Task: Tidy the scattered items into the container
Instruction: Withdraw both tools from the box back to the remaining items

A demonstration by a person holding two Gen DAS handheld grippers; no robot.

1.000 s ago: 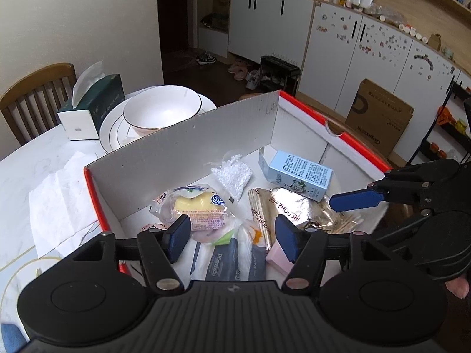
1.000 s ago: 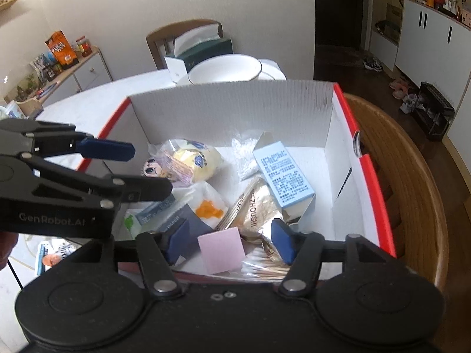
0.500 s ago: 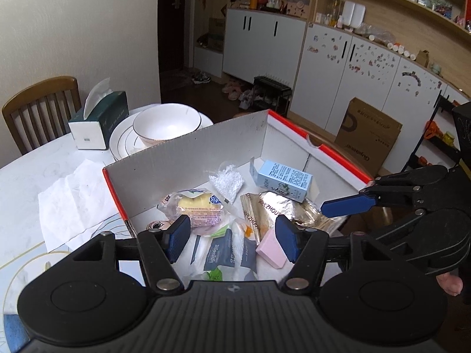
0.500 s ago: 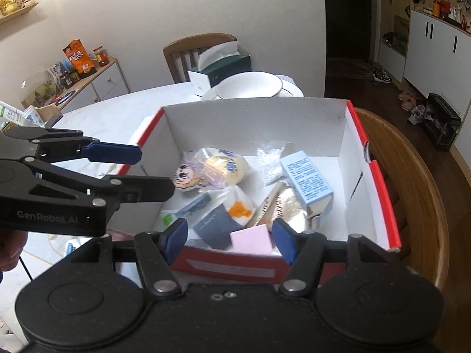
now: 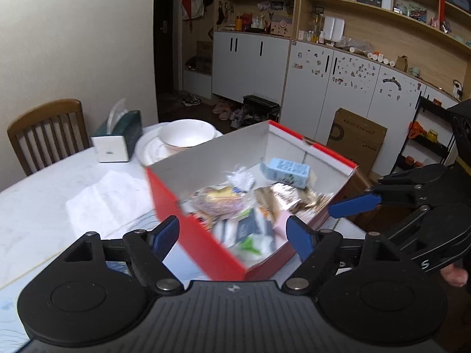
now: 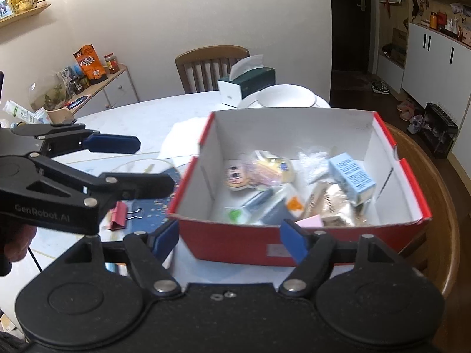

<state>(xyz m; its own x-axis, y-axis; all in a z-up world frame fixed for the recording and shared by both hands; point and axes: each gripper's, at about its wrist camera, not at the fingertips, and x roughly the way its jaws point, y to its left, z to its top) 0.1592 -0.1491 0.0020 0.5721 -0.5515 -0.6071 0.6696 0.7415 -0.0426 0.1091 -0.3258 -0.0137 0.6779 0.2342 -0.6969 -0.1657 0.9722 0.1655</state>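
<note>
A red cardboard box [image 5: 188, 214] [image 6: 294, 241] with white inner walls stands on the white table near its edge. Inside lie a light blue carton [image 5: 285, 172] [image 6: 351, 178], a yellow snack packet [image 5: 219, 200] [image 6: 265, 169], a gold foil packet [image 6: 332, 203], a pink pad [image 6: 309, 222] and other small packets. My left gripper [image 5: 232, 234] is open and empty, above and in front of the box. My right gripper [image 6: 229, 236] is open and empty, in front of the box's near wall. A pink binder clip [image 6: 120, 216] lies on the table left of the box.
A tissue box [image 5: 117, 139] [image 6: 247, 83], stacked plates with a white bowl [image 5: 185, 132] and a white paper napkin [image 5: 106, 203] are on the table behind the box. Wooden chairs stand at the far side [image 6: 212, 67] and by the box [image 6: 441, 206].
Both grippers have pulled up and back from inside the box to outside it. Both stayed open and empty.
</note>
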